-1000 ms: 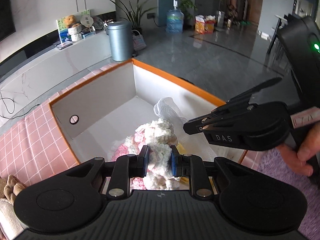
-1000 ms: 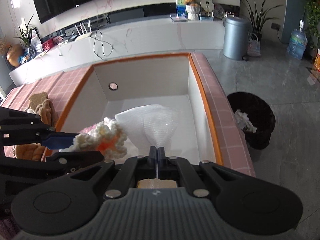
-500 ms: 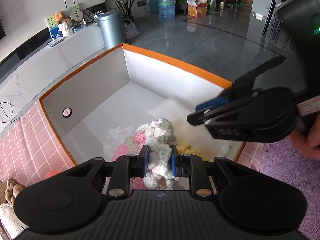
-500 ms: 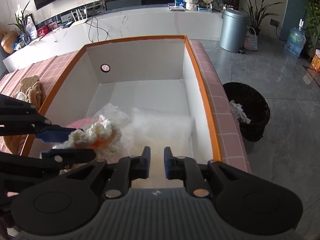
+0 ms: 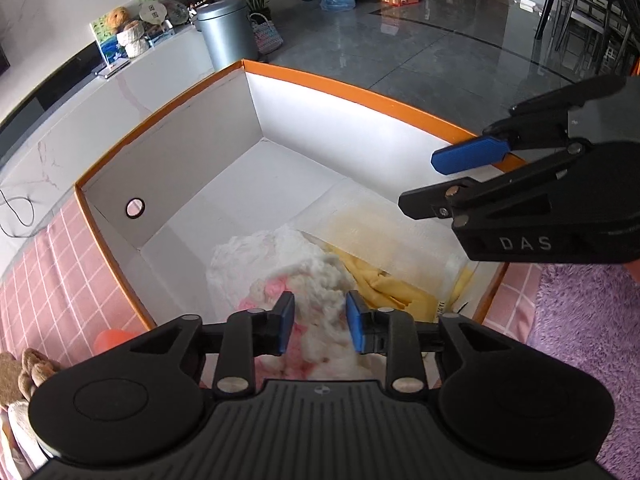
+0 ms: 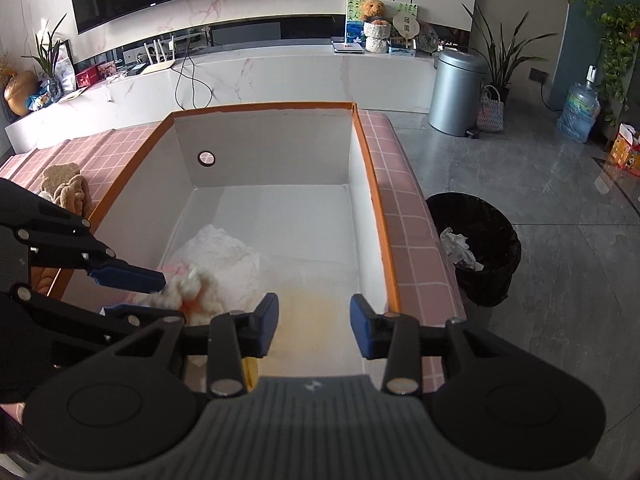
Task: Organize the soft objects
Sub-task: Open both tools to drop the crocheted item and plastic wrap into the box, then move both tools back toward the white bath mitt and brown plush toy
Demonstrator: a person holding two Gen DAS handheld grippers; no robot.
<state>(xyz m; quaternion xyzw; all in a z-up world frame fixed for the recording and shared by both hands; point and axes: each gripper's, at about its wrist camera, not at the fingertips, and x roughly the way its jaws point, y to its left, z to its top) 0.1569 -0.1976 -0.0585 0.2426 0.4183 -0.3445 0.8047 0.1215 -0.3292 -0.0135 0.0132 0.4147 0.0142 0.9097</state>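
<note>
Over the box (image 5: pixel 360 92), the left gripper (image 5: pixel 320 322) is opening its fingers around the fluffy toy (image 5: pixel 320 276); the right gripper (image 6: pixel 314 326) is opening too, nothing between its fingers.

box far half: bare floor of the orange-rimmed box (image 6: pixel 362 136), open toward 12 o'clock
near-left corner: fluffy white-pink pile (image 6: pixel 218 258) fills the box at 9 o'clock
near-right floor: flat clear bag (image 6: pixel 316 304) lies low
outside: black bin (image 6: pixel 486 240) at 3 o'clock
</note>
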